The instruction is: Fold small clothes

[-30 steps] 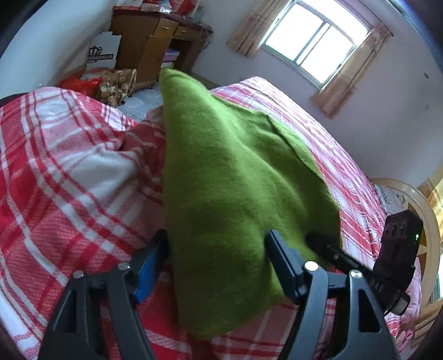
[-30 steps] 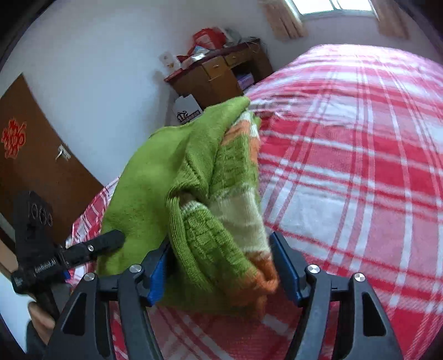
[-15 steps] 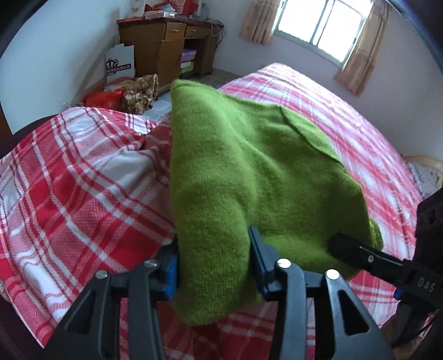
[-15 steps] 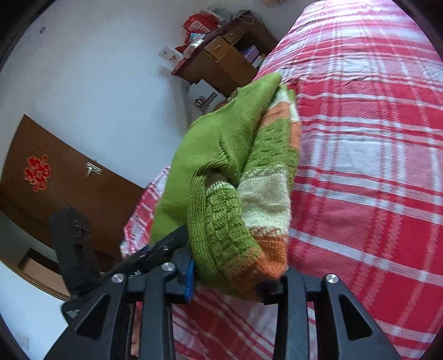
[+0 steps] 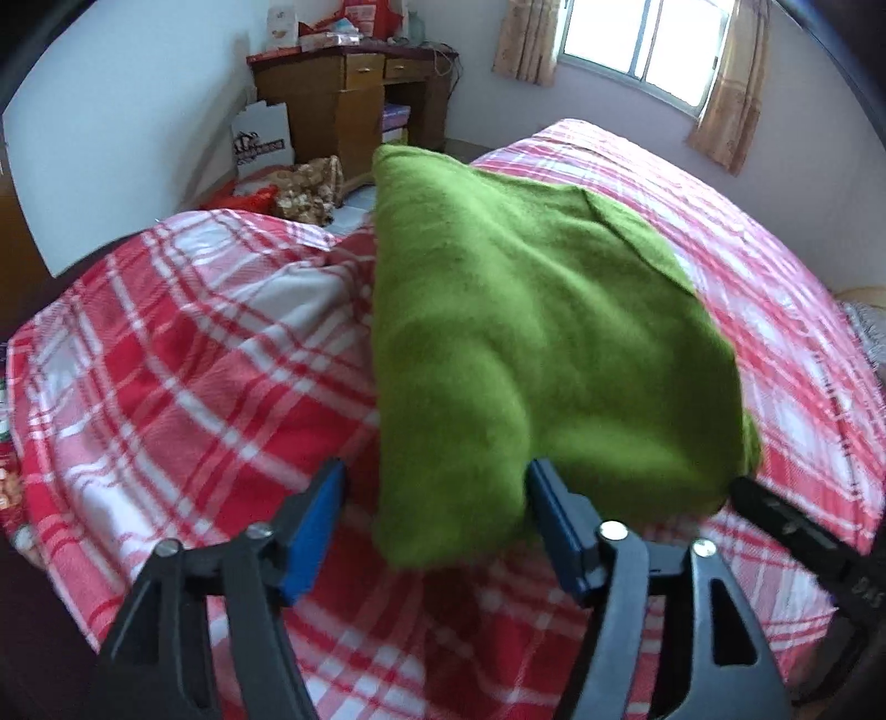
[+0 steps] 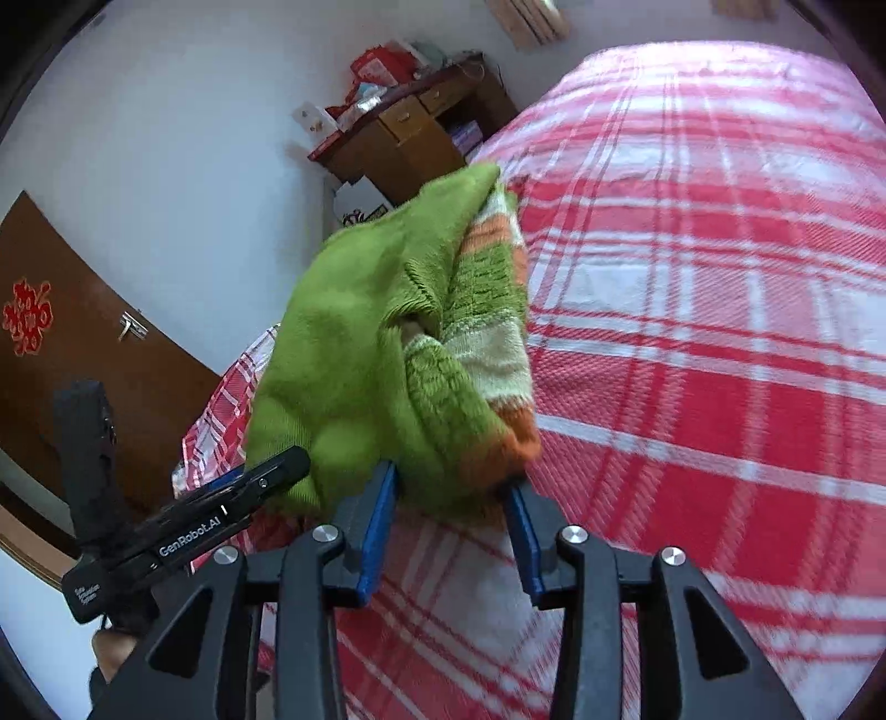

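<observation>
- Nearest the left wrist camera, the left gripper (image 5: 432, 520) has just been opening; its left pad stands clear of the green sweater (image 5: 531, 332), whose folded corner hangs between the jaws
- Close to the right wrist camera, the right gripper (image 6: 451, 515) has just eased wider; both pads sit against the sweater's striped hem (image 6: 487, 354), grasping it
- Beneath the cloth spreads the red plaid bedspread (image 5: 194, 387)
- Farther back, a wooden desk (image 5: 354, 99) stands against the wall; a window (image 5: 642, 44) beyond
</observation>
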